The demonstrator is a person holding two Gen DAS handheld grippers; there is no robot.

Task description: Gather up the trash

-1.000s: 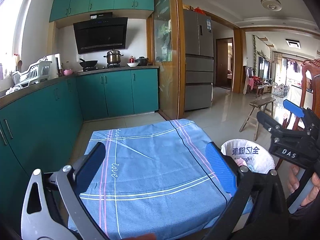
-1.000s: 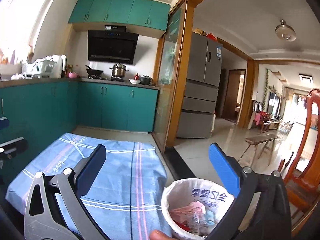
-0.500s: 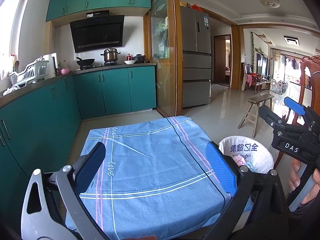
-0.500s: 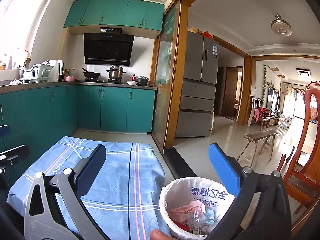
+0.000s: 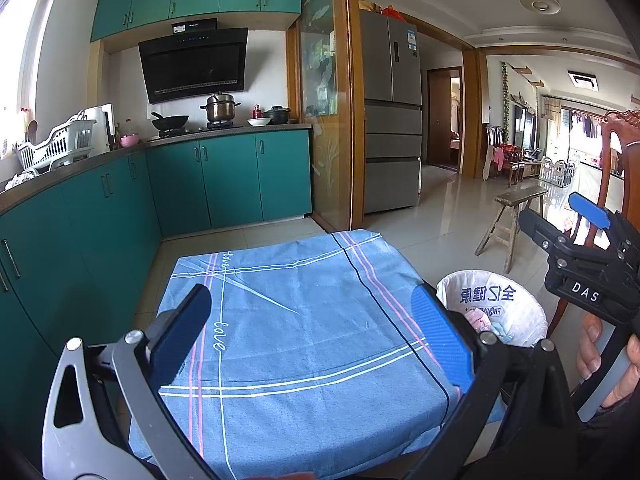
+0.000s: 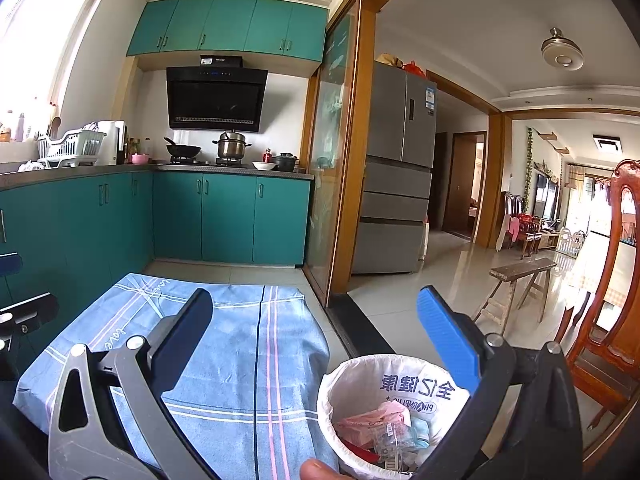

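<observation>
Trash [image 6: 380,430] sits heaped inside the white-lined bin [image 6: 404,390], low and just right of the blue checked cloth [image 6: 224,364] covering the desk, bin rim close against the cloth's right edge. Nothing loose visible on the cloth from either wrist view. Right gripper [image 6: 316,340] hovering with jaws spread wide and empty, the blue pad almost over the bin's near rim, the bin mouth just below and a touch right of centre between the fingers. Left gripper [image 5: 312,336] also wide open and empty, centred over the cloth, with the bin [image 5: 496,308] off beyond its right finger. Seen from the left wrist view, right gripper [image 5: 580,248] up beside the bin, held in a hand [image 5: 608,364]. Right side clearly the nearer of the two to the bin. No long axis to speak of: round mouth facing up, so probably a straight drop or reach down from above, with the liner edge the likeliest grab point
</observation>
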